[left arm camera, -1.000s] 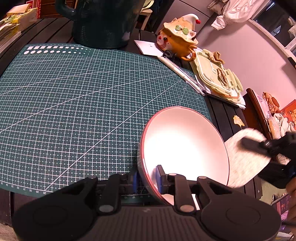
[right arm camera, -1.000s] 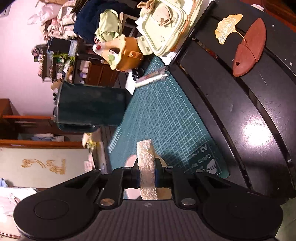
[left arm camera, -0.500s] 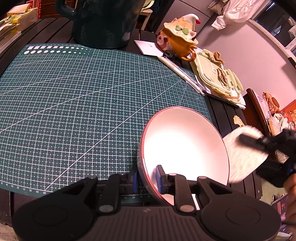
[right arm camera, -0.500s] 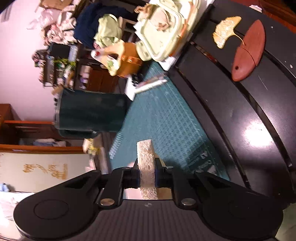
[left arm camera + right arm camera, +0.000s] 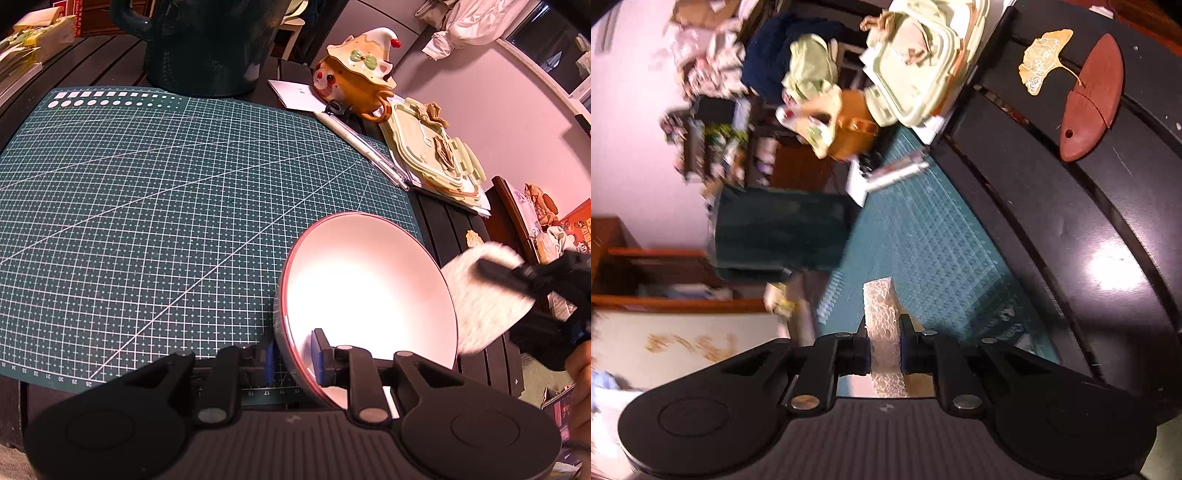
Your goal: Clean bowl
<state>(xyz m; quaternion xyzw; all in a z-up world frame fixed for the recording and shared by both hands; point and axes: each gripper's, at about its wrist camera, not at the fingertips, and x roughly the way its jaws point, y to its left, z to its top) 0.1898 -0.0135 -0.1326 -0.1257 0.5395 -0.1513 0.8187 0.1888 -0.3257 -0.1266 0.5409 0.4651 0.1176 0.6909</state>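
A white bowl [image 5: 369, 291] with a red rim is tilted on its edge above the green cutting mat [image 5: 166, 206]. My left gripper [image 5: 293, 356] is shut on the bowl's near rim, one pad inside and one outside. Just right of the bowl hangs a white sponge [image 5: 484, 299], held in the other gripper [image 5: 517, 280], close to the rim but apart from it. In the right wrist view, my right gripper [image 5: 884, 356] is shut on the white sponge [image 5: 882, 332], seen edge-on; that view is blurred and the bowl is barely visible.
A dark green jug [image 5: 207, 44] stands at the mat's far edge. An orange figurine mug [image 5: 358, 74], a pen [image 5: 365, 147] and pale green lidded containers [image 5: 436, 155] lie at the back right. A gold leaf [image 5: 1043, 61] and a brown wooden piece [image 5: 1093, 99] rest on the dark table [image 5: 1089, 221].
The sponge in my right gripper has shifted slightly left and up toward the bowl's rim, and the right wrist view has swung and blurred. The bowl and left gripper have stayed still.
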